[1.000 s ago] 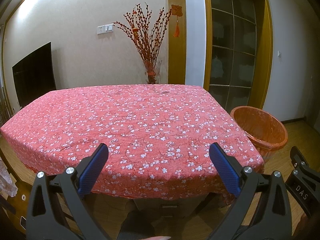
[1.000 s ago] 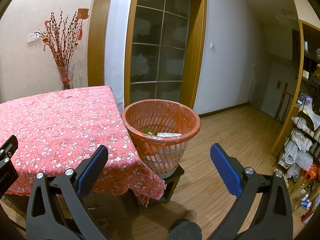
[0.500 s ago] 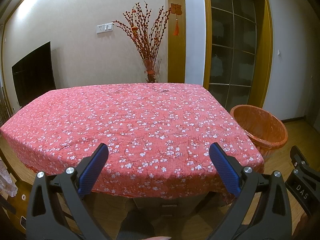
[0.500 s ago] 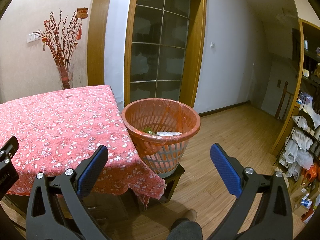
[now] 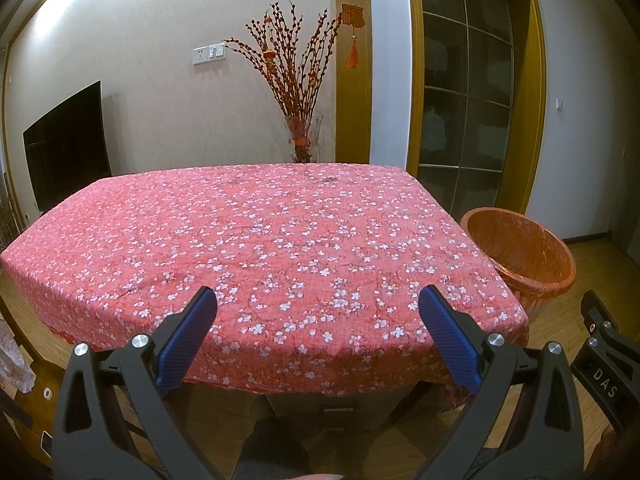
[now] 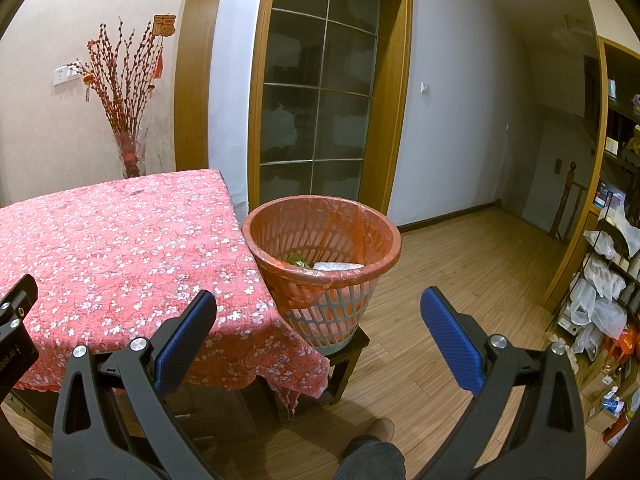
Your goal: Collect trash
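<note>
Trash [image 6: 320, 266] sits in the bin [image 6: 372, 256] at frame centre; both grippers [image 5: 318, 334] [image 6: 318, 334] hang wide and empty, so scan the tablecloth [image 5: 260, 240] before finishing.

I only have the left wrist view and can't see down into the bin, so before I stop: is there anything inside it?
Observer: Yes. The right wrist view looks into the orange-lined wastebasket: a green scrap and a pale plastic piece lie in it.
Operator: Is the bin standing on the floor?
Observer: No, it stands on a small dark stool at the table corner.
Operator: Is the right gripper holding anything?
Observer: No. The right gripper has its jaws wide apart with nothing between them.
</note>
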The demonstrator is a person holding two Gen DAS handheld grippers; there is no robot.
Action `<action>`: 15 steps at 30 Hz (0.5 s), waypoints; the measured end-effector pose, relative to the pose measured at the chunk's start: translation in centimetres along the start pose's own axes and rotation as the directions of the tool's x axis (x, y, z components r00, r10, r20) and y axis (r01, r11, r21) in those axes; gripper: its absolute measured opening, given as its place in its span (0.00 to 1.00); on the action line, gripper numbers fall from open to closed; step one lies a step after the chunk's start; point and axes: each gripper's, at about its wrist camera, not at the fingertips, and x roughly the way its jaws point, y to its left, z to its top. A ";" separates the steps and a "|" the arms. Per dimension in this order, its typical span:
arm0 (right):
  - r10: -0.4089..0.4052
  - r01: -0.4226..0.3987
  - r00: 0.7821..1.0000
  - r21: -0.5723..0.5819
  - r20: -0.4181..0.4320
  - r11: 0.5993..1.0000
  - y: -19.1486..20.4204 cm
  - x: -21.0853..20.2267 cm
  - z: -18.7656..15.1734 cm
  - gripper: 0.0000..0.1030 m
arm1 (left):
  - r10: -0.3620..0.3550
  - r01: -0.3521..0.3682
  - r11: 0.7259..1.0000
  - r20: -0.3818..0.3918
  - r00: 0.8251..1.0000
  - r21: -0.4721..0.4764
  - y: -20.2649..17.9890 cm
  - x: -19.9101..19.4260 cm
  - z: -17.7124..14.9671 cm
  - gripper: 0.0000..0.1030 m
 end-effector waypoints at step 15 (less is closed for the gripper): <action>0.003 -0.003 1.000 0.000 -0.004 1.000 -0.2 0.2 -0.1 0.98 | -0.001 0.001 1.000 -0.003 1.000 0.003 0.1 0.2 0.1 0.96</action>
